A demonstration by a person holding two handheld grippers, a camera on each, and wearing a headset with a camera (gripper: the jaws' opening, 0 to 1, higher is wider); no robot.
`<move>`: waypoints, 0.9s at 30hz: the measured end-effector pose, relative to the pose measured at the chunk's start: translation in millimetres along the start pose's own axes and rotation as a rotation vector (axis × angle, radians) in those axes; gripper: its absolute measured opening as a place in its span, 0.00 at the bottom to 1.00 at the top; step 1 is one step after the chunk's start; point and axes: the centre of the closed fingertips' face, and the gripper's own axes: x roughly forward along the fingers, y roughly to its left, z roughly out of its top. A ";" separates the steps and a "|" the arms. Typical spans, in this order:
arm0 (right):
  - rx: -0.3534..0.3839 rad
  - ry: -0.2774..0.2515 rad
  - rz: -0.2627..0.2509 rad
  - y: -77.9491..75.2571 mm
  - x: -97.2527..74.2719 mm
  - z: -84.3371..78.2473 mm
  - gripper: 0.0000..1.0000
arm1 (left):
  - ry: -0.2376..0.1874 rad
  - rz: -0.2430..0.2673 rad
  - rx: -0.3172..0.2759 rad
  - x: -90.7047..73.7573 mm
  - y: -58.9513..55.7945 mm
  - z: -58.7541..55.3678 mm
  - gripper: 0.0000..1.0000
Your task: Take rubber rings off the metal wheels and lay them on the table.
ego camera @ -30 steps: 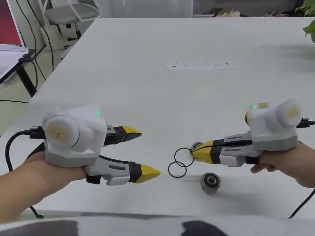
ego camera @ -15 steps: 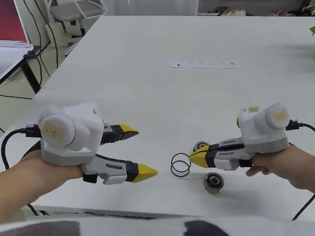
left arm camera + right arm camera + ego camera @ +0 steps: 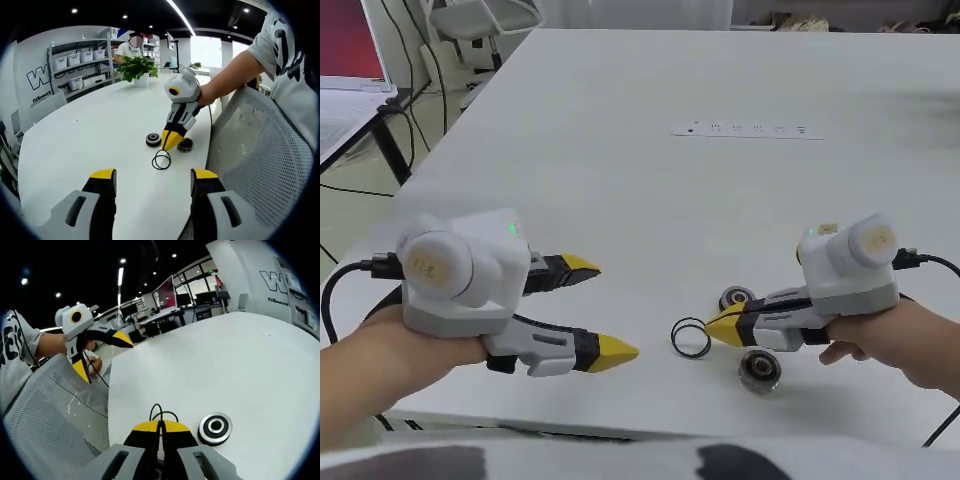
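Observation:
Two thin black rubber rings [image 3: 690,338] lie overlapped on the white table [image 3: 650,180], also in the left gripper view [image 3: 161,160]. My right gripper [image 3: 718,328] is shut, and its yellow tips pinch the near edge of one ring [image 3: 163,414]. Two metal wheels flank that gripper: one behind it [image 3: 736,298], one in front [image 3: 760,368]. In the right gripper view a wheel [image 3: 215,427] lies just right of the shut jaws [image 3: 160,428]. My left gripper [image 3: 605,308] hovers open to the left of the rings, nothing between its jaws [image 3: 152,176].
A white power strip [image 3: 748,129] lies mid-table, farther back. The table's front edge runs just under both grippers. A mesh chair back [image 3: 250,150] stands near me. A potted plant [image 3: 136,67] sits at the far end of the table, with a person behind it.
My right gripper has sunk toward the table with the ring, which now rests over the other ring instead of hanging raised. The left gripper has stayed open and still.

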 end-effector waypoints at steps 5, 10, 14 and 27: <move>0.009 0.010 -0.015 -3.4 0.9 -2.9 0.00 | 0.005 0.003 -0.006 -0.7 0.6 -2.5 0.57; 0.014 0.018 -0.025 -6.2 3.2 -4.9 0.00 | 0.008 0.004 -0.009 -1.0 0.5 -3.7 0.57; 0.017 0.023 -0.032 -7.6 4.7 -5.5 0.00 | 0.012 0.002 -0.009 -0.8 -0.5 -5.1 0.57; 0.018 0.038 -0.053 -12.1 4.7 -9.9 0.00 | 0.025 -0.002 -0.016 0.5 -2.7 -8.0 0.57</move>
